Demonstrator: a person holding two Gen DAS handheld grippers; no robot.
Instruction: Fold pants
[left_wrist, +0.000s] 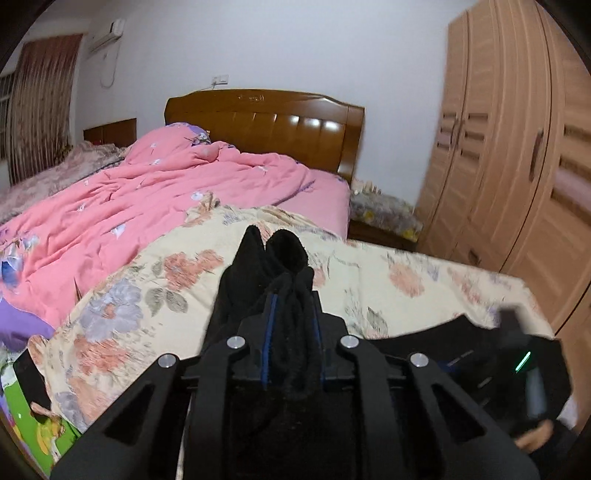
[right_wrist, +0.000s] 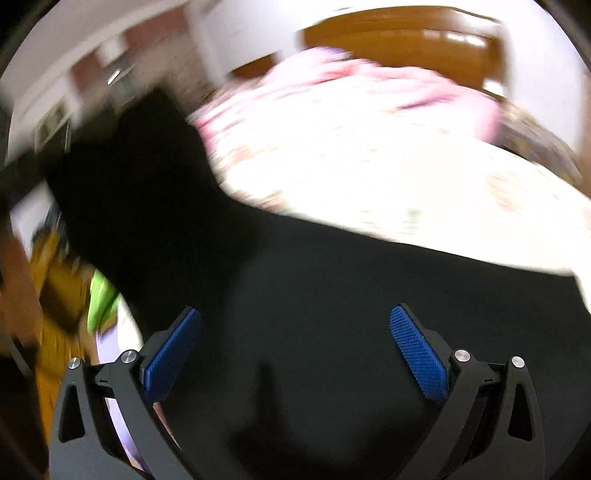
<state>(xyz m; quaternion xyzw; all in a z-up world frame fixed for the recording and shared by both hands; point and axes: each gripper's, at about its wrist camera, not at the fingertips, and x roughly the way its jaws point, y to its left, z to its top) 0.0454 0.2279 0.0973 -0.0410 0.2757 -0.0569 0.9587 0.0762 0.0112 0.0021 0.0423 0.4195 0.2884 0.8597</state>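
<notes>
The black pants lie on the floral cream sheet of the bed. My left gripper is shut on a bunched part of the pants, with black cloth squeezed between its blue pads and sticking out ahead. The rest of the pants spreads to the right, where my right gripper shows blurred. In the blurred right wrist view my right gripper is open, blue pads wide apart, just above flat black pants cloth. Nothing is between its fingers.
A crumpled pink quilt covers the bed's far half, before a wooden headboard. A tall wooden wardrobe stands at the right. A green printed item lies at the bed's left edge.
</notes>
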